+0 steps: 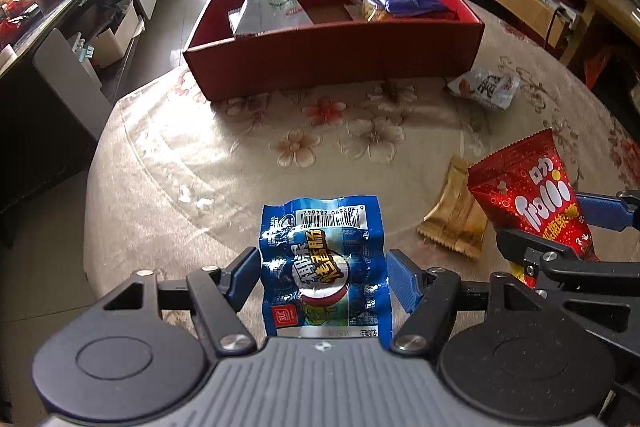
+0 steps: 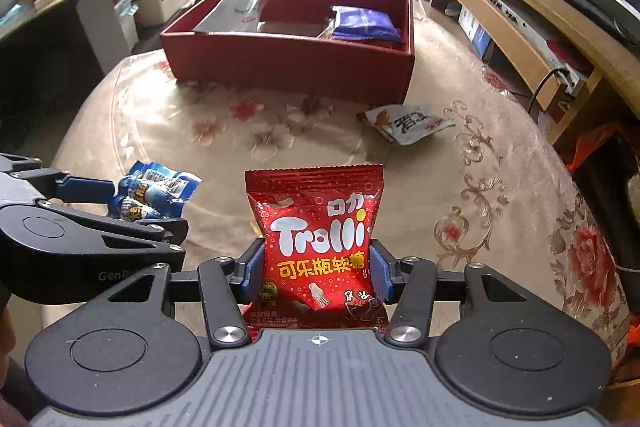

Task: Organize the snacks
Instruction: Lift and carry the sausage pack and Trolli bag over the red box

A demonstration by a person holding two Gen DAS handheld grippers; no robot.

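A blue sausage pack (image 1: 324,267) sits low in the frame's centre, clamped by the left gripper (image 1: 322,277). The right gripper (image 2: 318,267) pinches a red Trolli bag (image 2: 318,243) the same way. The red box (image 1: 332,55) lies at upper centre, across the table (image 1: 180,155). Both grips catch only slick, puffy edges, so a pack may slip out. The near wall could snag a low carry.
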